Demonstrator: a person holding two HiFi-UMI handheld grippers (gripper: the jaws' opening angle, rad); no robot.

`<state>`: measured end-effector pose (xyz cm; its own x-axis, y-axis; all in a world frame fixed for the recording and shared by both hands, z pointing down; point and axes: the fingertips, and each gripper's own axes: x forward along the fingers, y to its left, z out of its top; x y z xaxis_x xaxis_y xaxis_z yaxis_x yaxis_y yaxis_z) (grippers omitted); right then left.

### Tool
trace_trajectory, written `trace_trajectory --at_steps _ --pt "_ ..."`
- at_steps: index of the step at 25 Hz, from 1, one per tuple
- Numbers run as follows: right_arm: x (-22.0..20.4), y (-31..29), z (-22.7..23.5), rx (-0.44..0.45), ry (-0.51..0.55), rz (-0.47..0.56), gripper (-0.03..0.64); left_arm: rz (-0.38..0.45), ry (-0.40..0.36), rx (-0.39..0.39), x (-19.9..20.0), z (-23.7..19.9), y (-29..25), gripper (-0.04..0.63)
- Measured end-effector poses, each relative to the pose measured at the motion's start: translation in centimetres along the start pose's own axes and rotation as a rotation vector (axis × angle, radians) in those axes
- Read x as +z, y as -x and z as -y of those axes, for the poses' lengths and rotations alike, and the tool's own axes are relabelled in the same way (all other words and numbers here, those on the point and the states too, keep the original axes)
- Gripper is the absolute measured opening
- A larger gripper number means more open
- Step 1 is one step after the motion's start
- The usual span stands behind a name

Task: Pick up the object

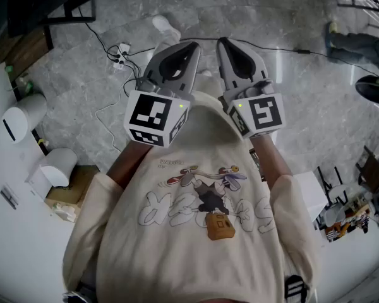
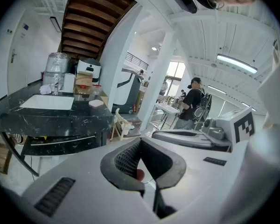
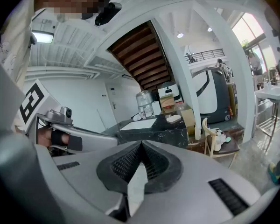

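No object to pick up can be made out near the jaws in any view. In the head view I hold both grippers up in front of a cream sweatshirt point(image 1: 202, 232), high over the floor. My left gripper point(image 1: 191, 47) and my right gripper point(image 1: 225, 43) sit side by side, each with its jaws closed tip to tip and nothing between them. The left gripper view shows the left gripper point(image 2: 140, 141) shut on air, aimed across the room. The right gripper point(image 3: 142, 144) looks the same in its own view. A black marble table point(image 2: 60, 113) with a white sheet point(image 2: 47, 101) stands far off.
Below lies grey stone floor with cables and a power strip point(image 1: 120, 54). White bins point(image 1: 26, 113) stand at the left. The black table point(image 3: 154, 125) carries a water jug point(image 2: 56, 69) and boxes. A small chair point(image 3: 218, 139) and a person in black point(image 2: 191, 101) are farther away.
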<state>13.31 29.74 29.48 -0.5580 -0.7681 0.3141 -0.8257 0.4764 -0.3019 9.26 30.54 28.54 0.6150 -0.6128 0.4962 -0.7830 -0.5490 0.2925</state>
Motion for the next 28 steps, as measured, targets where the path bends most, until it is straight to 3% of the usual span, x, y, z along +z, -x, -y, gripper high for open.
trace_trajectory --at_steps 5,14,21,28 --pt "-2.4 5.1 -2.9 -0.053 -0.048 0.011 0.017 -0.001 -0.03 -0.009 -2.3 4.9 3.8 0.005" --pt "-4.1 9.5 -4.7 -0.145 -0.093 0.008 0.017 -0.031 -0.115 -0.038 -4.3 7.2 5.8 0.005" --pt "-4.8 3.4 -7.8 -0.17 -0.087 -0.005 0.017 -0.025 -0.038 -0.024 -4.6 -0.1 6.9 0.005" --pt "-1.6 3.7 -9.1 -0.155 0.062 0.025 0.017 0.041 -0.049 -0.028 -2.0 0.0 7.9 0.005"
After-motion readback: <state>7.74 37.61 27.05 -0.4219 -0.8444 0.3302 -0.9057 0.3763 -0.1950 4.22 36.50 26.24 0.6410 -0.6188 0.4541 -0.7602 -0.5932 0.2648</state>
